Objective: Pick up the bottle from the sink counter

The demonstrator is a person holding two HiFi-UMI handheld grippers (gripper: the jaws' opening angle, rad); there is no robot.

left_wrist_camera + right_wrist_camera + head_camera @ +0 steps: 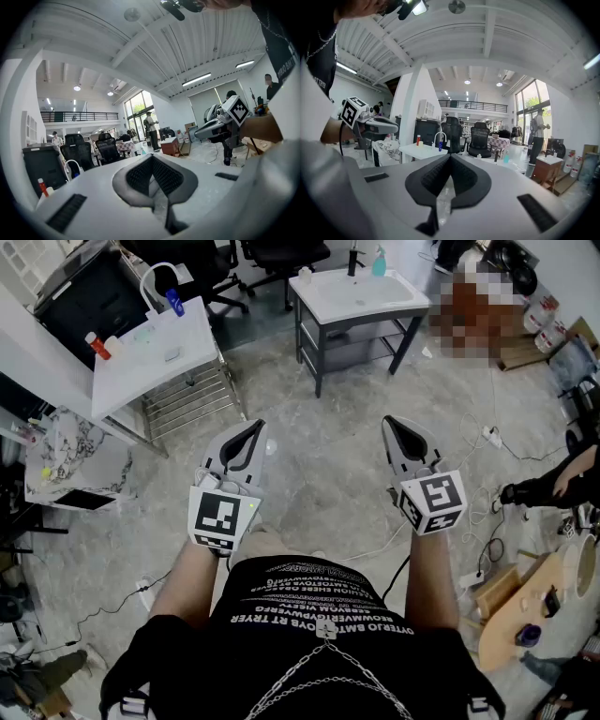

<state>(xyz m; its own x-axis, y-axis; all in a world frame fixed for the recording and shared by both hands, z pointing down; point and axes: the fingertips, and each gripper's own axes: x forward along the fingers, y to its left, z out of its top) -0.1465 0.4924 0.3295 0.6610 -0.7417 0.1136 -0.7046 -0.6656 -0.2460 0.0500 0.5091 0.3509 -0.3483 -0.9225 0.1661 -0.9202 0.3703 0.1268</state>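
Notably, both claws were held roughly level in front of the person (309, 634), well apart from the sink desk (361, 296) at the far side of the floor (319, 456). The left claw (251, 430) was seen fully closed, its ridged pads (140, 176) brought together at the tips with nothing between them. The right claw (394, 425) was likewise closed and empty, its pads (466, 176) met at the front.

The teal bottle (379, 261) was stood upright at the back edge of the sink desk, just beside a dark tap (353, 259). A small white container (305, 276) was placed at that desk's left corner. In the right gripper view the teal bottle (506, 158) was shown far off, to the right of the line of the jaws.

A second white desk (192, 334) was located to the left. A blue bottle (175, 303), a white arched tap (143, 282) and a red bottle (97, 345) were carried on it. A power strip (489, 436) with its cable was laid on the floor at the right.
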